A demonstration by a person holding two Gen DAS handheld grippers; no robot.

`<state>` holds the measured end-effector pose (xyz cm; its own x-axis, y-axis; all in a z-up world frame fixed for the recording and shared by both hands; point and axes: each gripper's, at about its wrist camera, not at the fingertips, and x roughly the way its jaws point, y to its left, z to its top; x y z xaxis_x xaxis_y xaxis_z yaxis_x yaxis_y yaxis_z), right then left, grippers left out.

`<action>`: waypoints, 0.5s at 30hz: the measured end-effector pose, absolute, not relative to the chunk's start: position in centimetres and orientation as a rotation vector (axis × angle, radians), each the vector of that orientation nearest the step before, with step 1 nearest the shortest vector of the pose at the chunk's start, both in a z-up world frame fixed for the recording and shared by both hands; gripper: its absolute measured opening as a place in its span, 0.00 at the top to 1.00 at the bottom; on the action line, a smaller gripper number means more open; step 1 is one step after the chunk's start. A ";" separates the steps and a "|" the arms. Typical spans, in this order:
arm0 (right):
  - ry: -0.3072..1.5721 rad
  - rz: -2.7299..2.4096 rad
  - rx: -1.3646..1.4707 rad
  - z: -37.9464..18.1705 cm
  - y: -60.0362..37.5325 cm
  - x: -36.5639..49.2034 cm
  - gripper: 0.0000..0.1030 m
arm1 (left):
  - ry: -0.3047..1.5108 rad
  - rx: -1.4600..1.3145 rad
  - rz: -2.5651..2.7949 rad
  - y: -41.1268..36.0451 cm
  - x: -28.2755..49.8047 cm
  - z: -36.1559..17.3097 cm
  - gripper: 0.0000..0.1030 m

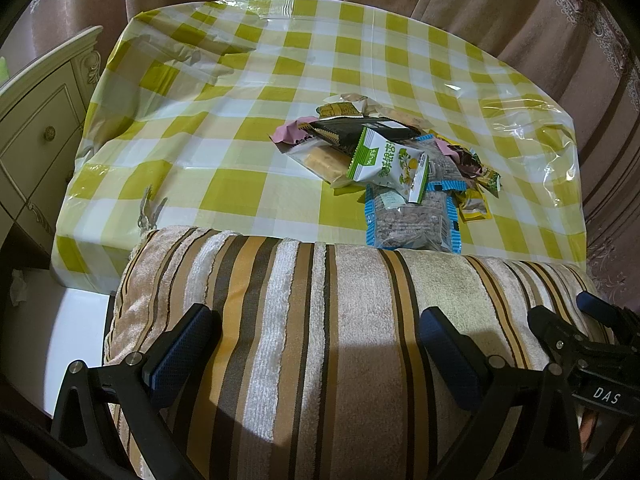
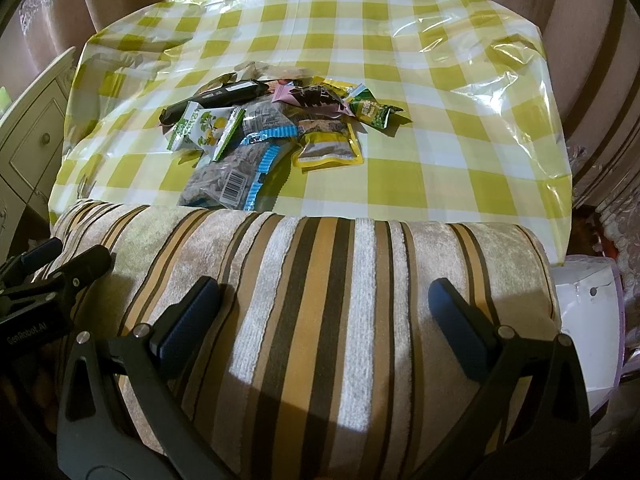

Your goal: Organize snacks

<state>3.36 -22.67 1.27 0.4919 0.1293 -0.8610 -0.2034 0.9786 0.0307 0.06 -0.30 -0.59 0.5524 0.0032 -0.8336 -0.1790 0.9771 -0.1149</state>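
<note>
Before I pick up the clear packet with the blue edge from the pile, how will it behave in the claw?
The clear packet with the blue edge looks like thin film around loose small pieces, so it will probably sag and shift when lifted. Its glossy surface may slip; gripping the crimped blue seam seems safer. The green and white packet leans on it and may slide off.

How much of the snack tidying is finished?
Nothing looks done yet. The snacks all lie in one jumbled pile on the checked tablecloth, packets overlapping. Nothing is in hand: the left gripper and right gripper are both open and empty, hovering over the striped cushion, short of the pile. All the sorting is left, and no box or tray for them is in view.
</note>
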 end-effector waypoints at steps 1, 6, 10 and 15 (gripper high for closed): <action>1.038 0.203 -0.077 1.2 -22.7 3.4 0.00 | 0.981 -0.194 0.109 -0.3 0.0 -0.6 0.00; 1.048 0.208 -0.075 1.2 -22.6 3.9 0.00 | 0.989 -0.193 0.112 -0.3 0.6 -0.7 0.00; 1.066 0.202 -0.064 0.9 -22.4 5.4 0.00 | 0.991 -0.193 0.109 -0.4 1.5 -0.7 0.00; 1.086 0.212 -0.058 0.4 -21.6 7.3 0.00 | 0.983 -0.206 0.097 -0.3 3.3 -0.7 0.00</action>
